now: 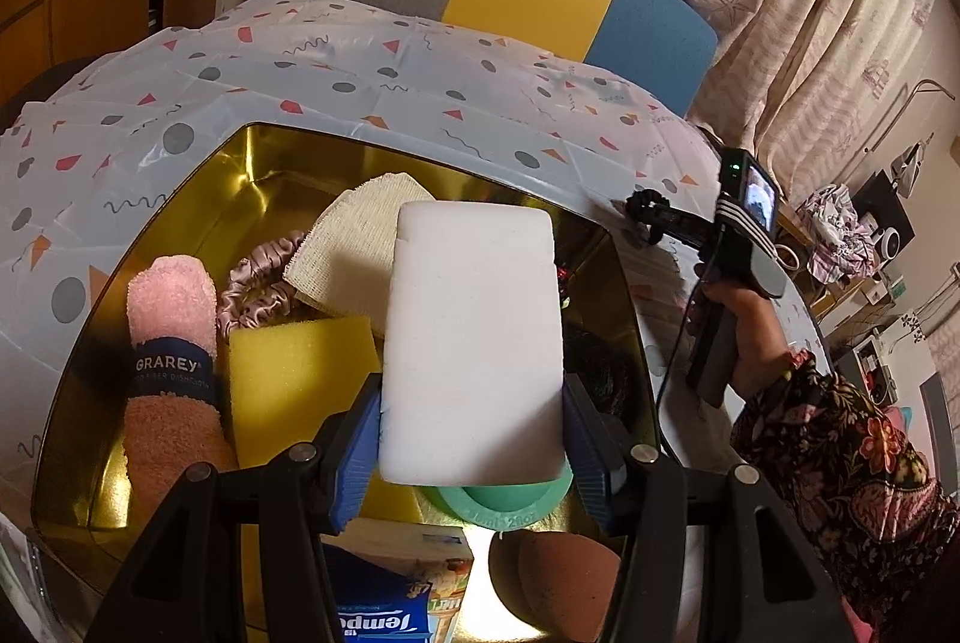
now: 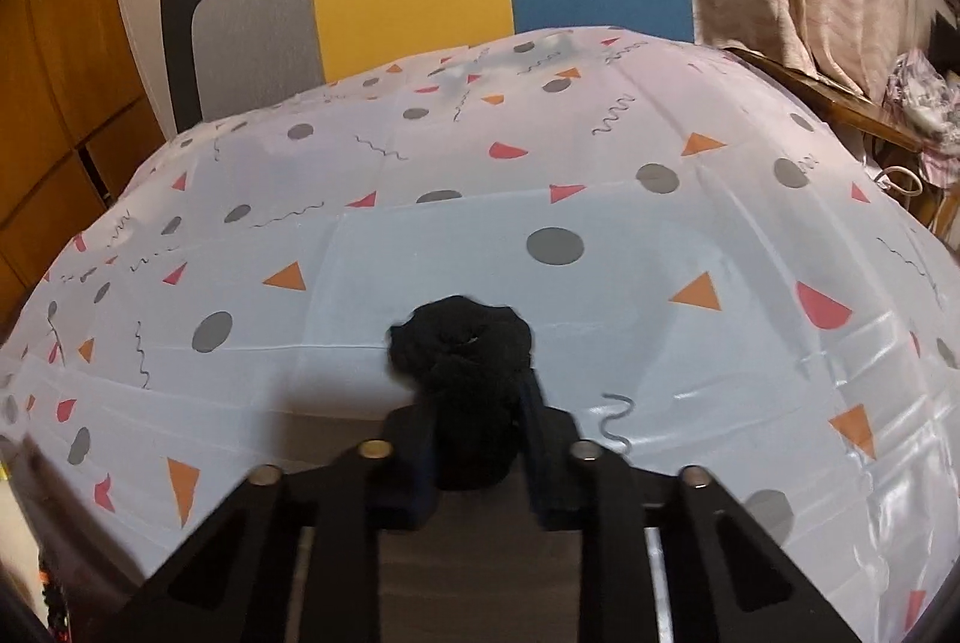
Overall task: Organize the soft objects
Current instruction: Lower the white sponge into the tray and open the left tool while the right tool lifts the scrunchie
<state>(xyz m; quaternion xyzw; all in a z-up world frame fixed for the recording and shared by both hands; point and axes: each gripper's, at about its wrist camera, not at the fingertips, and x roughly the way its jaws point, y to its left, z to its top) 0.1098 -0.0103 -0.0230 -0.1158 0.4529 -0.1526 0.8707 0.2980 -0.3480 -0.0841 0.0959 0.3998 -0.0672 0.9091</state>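
the left gripper is clenched on a white foam block, its 2 blue pads pressing the block's lower sides, and it holds the block above the gold tray. inside the tray, left of the block, lie a rolled pink cloth with a dark band, a yellow sponge, a satin scrunchie and a beige woven cloth. at the tray's near edge, under the block, sit a green round thing, a brown egg-shaped sponge and a blue tissue pack.

the right gripper is grasping a black scrunchie, jaws narrow around its bunched end, with most of it sticking out past the tips. it is over the patterned tablecloth, outside the tray and to the tray's right, as the left view shows.

risks, as i judge them: the block is pinched only near its bottom end, so a tilt or jolt could lever it out of the pads. the tray is crowded, and lowering the block could shove the sponge or cloths aside or leave it perched on top. the scrunchie is soft and slippery; a shallow bite may let it slide free over the cloth before it reaches the tray. both grippers heading for the tray together could collide.
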